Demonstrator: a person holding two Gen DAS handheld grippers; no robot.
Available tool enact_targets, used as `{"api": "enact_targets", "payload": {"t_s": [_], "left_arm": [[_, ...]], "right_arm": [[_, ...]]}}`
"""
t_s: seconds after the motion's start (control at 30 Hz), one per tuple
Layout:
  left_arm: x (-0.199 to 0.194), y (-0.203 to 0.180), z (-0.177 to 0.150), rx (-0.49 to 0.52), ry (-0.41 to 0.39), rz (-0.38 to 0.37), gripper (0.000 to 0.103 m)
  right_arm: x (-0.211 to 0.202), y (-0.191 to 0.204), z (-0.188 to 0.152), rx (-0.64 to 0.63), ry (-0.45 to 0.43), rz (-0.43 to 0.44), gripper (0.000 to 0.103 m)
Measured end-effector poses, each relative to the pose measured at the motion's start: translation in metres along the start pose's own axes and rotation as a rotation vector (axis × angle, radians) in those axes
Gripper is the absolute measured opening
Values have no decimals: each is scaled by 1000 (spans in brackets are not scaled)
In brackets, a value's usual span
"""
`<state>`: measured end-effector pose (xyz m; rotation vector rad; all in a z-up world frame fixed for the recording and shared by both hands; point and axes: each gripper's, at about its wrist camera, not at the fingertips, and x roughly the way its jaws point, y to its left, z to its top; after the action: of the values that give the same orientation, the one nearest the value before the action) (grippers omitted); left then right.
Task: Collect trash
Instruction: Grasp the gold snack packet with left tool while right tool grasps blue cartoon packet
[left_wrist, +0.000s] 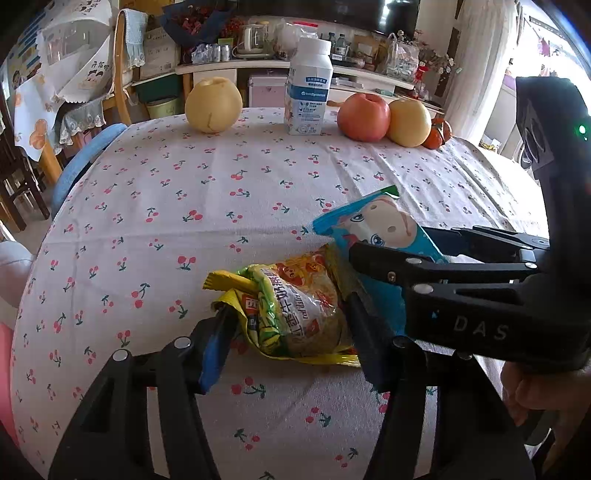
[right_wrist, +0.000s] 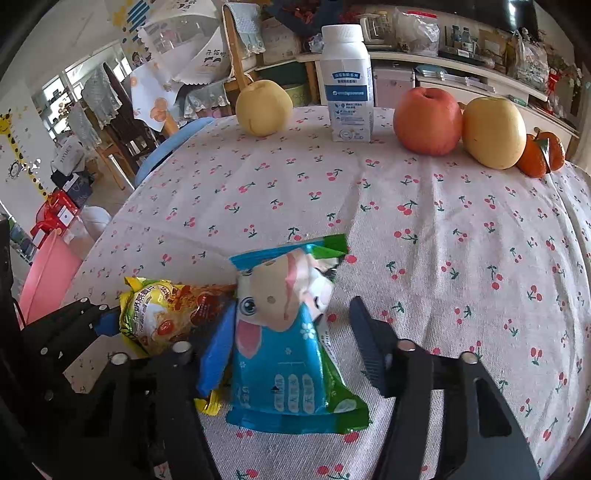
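Observation:
Two snack wrappers lie side by side on the cherry-print tablecloth (left_wrist: 184, 192). The yellow wrapper (left_wrist: 295, 314) sits between the open fingers of my left gripper (left_wrist: 286, 332); it also shows in the right wrist view (right_wrist: 166, 317). The blue cartoon wrapper (right_wrist: 284, 343) lies between the open fingers of my right gripper (right_wrist: 291, 339), close to the left finger. In the left wrist view the right gripper (left_wrist: 399, 254) straddles the blue wrapper (left_wrist: 384, 229) from the right. Neither wrapper is lifted.
At the far edge of the table stand a pear (left_wrist: 213, 104), a white bottle (left_wrist: 308, 88), an apple (left_wrist: 364, 116), a second yellow fruit (left_wrist: 409, 122) and small orange fruits (left_wrist: 437, 134). A blue chair (left_wrist: 85, 158) stands at the left; a pink bin (right_wrist: 48, 273) is on the floor.

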<state>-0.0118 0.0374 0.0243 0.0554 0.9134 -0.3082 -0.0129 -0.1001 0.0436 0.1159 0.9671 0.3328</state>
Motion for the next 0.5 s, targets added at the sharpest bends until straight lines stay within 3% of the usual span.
{"api": "enact_targets", "payload": {"t_s": [0.5], "left_arm": [[-13,12,-3,-6,-25,6,45]], "right_arm": [[-13,2,-8,-46,-34,-19,43]]}}
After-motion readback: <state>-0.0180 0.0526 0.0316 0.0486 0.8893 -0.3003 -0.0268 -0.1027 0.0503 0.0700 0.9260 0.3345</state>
